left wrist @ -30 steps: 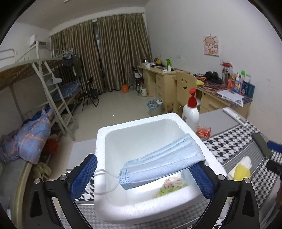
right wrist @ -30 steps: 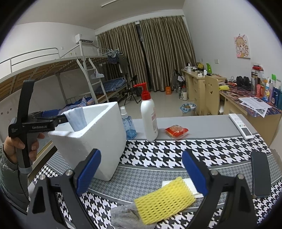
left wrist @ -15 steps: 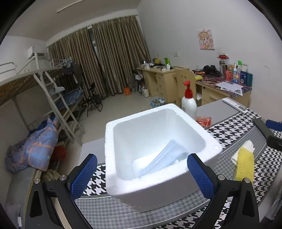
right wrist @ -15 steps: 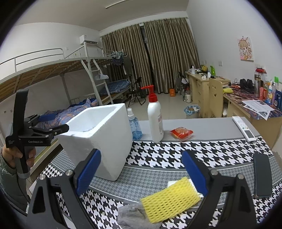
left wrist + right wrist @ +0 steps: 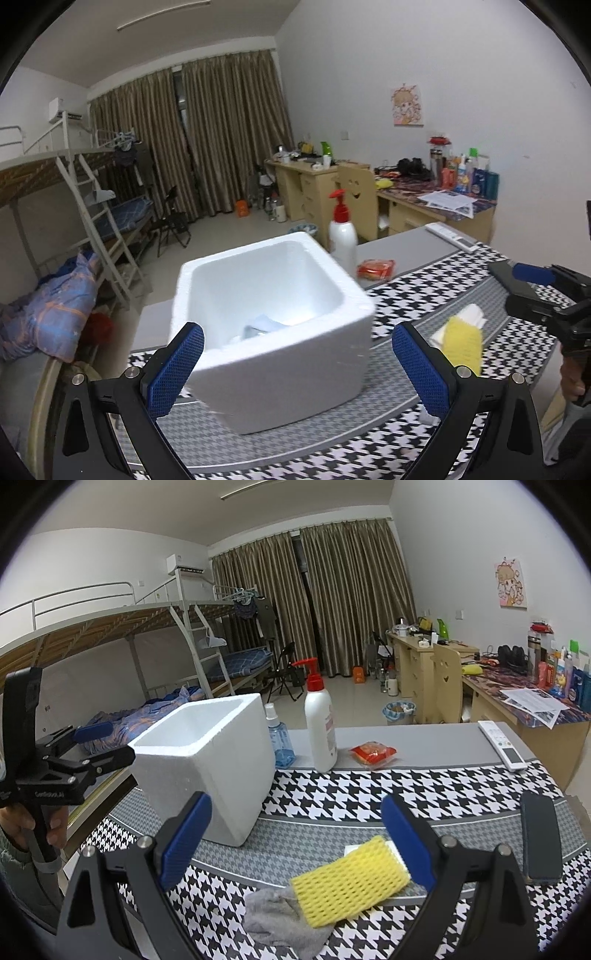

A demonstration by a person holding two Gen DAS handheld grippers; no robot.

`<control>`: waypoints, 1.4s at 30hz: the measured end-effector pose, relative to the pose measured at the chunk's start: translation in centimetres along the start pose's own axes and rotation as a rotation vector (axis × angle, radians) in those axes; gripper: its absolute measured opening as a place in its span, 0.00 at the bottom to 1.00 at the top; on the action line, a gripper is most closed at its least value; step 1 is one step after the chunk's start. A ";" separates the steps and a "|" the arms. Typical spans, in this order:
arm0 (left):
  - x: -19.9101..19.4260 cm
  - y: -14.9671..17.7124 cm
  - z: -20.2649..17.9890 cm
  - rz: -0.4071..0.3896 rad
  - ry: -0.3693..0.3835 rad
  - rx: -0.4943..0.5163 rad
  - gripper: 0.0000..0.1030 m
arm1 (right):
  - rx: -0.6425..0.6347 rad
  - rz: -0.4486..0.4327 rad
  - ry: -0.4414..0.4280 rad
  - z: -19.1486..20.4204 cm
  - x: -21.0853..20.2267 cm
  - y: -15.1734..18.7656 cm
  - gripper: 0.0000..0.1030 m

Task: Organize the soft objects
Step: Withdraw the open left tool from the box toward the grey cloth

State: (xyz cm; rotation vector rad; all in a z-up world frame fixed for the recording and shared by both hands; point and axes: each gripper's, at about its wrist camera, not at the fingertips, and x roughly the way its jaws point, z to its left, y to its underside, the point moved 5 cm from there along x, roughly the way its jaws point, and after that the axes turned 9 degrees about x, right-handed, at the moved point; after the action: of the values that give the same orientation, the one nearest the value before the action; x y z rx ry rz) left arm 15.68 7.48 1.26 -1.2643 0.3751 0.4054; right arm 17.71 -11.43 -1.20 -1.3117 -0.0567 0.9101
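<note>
Left wrist: left gripper spread wide, empty.

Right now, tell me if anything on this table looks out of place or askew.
Nothing spilled or damaged. The only untidy spot: the yellow foam net lies askew, overlapping a crumpled grey cloth near the table's front edge, outside the white foam box.

Left wrist view: taken close above the tabletop's left edge, aimed rightward into the foam box. Right wrist view: taken from the near edge, facing the room. Box and pump bottle are shared.
</note>
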 end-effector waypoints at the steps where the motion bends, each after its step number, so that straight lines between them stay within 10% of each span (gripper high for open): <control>1: -0.1 0.0 -0.2 -0.002 0.003 0.001 0.99 | -0.001 -0.002 0.002 -0.1 -0.2 0.0 0.93; 42: 0.6 2.7 -8.3 -0.025 0.175 -0.003 0.99 | 0.007 0.000 0.068 -2.5 -1.9 2.5 0.93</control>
State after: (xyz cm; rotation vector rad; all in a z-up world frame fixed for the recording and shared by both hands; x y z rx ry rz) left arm 14.48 0.25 -3.46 -1.3101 0.5066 0.2746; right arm 16.37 -14.60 -3.24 -1.3348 -0.0011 0.8642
